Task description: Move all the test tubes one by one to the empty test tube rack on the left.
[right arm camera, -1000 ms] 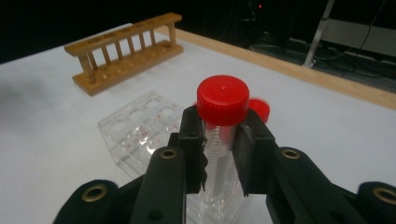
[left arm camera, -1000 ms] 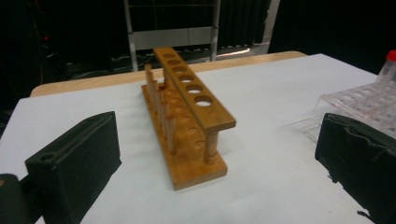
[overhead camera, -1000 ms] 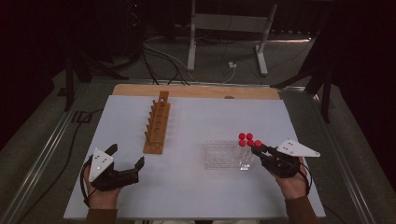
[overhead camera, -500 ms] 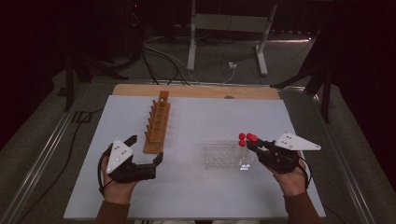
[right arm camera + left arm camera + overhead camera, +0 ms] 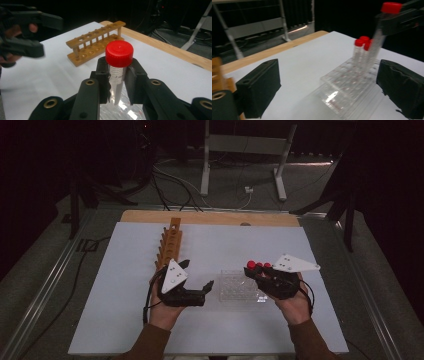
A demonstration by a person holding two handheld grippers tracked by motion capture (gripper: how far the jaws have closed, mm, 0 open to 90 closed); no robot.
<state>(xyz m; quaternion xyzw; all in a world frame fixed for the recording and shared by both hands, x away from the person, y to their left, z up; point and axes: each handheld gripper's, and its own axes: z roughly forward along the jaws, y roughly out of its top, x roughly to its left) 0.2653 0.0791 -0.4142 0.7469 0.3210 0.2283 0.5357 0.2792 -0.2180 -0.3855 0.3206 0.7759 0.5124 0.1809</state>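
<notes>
While the right gripper (image 5: 117, 82) clenches its fingers on a clear plastic tube with a red screw cap (image 5: 119, 53) above the transparent plastic rack (image 5: 240, 287) at lower centre of the frame, the left gripper (image 5: 196, 276) beside that rack has fingers spread, just been closing slightly, nothing between them.

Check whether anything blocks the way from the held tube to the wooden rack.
The left gripper does: open, it hangs between the tube, which the right gripper holds over the clear rack, and the wooden rack. Otherwise, bare table.

Red cap (image 5: 119, 53) on a clear tube (image 5: 117, 85); clear plastic rack (image 5: 239, 287); brown wooden rack (image 5: 169, 247); white desk (image 5: 125, 270).
</notes>
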